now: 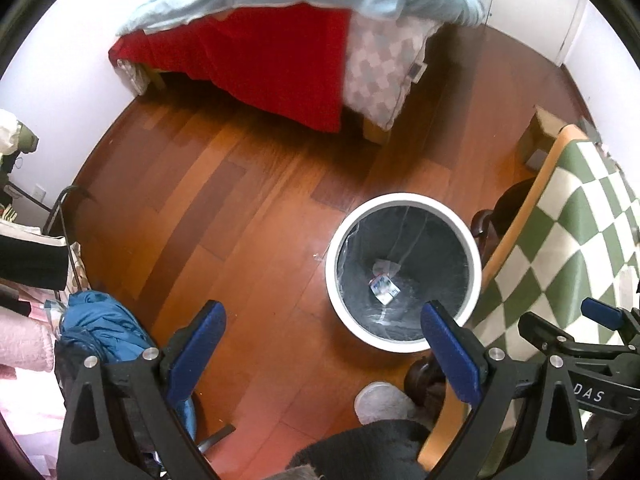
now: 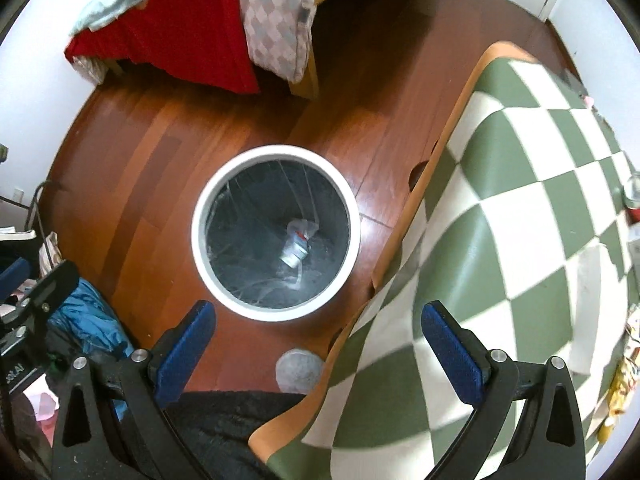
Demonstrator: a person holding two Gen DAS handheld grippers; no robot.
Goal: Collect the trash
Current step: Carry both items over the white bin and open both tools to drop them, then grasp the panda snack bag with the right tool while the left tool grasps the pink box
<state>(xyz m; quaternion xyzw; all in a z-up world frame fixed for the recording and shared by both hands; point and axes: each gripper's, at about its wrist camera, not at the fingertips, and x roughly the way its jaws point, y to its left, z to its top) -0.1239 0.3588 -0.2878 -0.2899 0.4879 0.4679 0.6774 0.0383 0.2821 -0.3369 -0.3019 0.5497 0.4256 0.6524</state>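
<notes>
The wooden floor (image 1: 248,216) takes up most of both views, with a bed (image 1: 280,40) under a red cover and pale blue blanket at the far side, and a tabletop (image 2: 500,208) with a green and white checked cloth along the person's right. Between them, standing on the floor just beside the tabletop's edge, is the white-rimmed bin (image 2: 276,232), lined with a clear bag, and at its bottom lies a small crumpled wrapper (image 2: 298,246) with what seems a twist of clear plastic. Both tools hang above this with nothing between their blue pads: the left hand-held gripper (image 1: 324,352) is spread wide over the floor near the bin's rim, and the right hand-held gripper (image 2: 320,348) is equally wide, straddling the tabletop's edge. The step in hand looks like finding the next piece of trash, and the likeliest source is the clutter of packets (image 2: 624,380) at the far right rim of the tabletop, too distorted to identify. To do it well, the right hand-held gripper should swing over the cloth, come down square on one light item, pinch it without snagging the cloth, and release only when centred over the bin's opening. A blue garment (image 1: 100,328) lies heaped at the left and is probably not trash.
</notes>
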